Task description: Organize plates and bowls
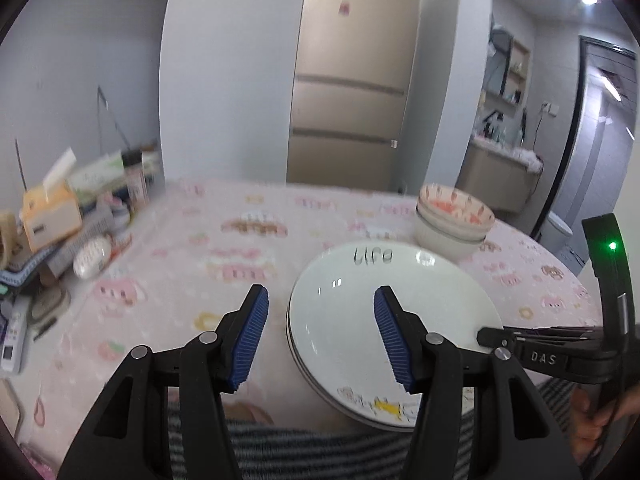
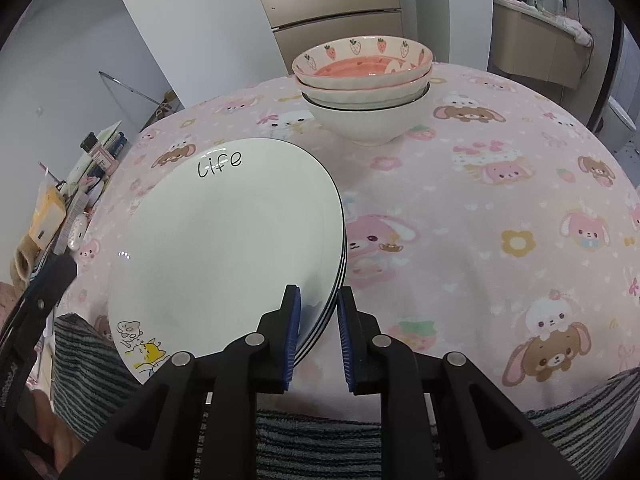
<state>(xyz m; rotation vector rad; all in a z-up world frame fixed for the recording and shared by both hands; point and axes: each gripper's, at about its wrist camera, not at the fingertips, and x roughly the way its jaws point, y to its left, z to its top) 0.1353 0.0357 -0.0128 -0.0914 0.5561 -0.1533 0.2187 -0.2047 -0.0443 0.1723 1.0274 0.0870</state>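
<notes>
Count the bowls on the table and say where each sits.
3, nested in one stack at the table's far side: the strawberry bowl on top, a cream bowl under it, a white bowl at the bottom. More could hide inside.

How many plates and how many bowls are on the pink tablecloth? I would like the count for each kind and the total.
Plates: 3, stacked; the top plate reads "Life", and two more rims show under it.
Bowls: 3, nested; the strawberry bowl is on top and the plain white bowl at the bottom.
Total: 6
</notes>
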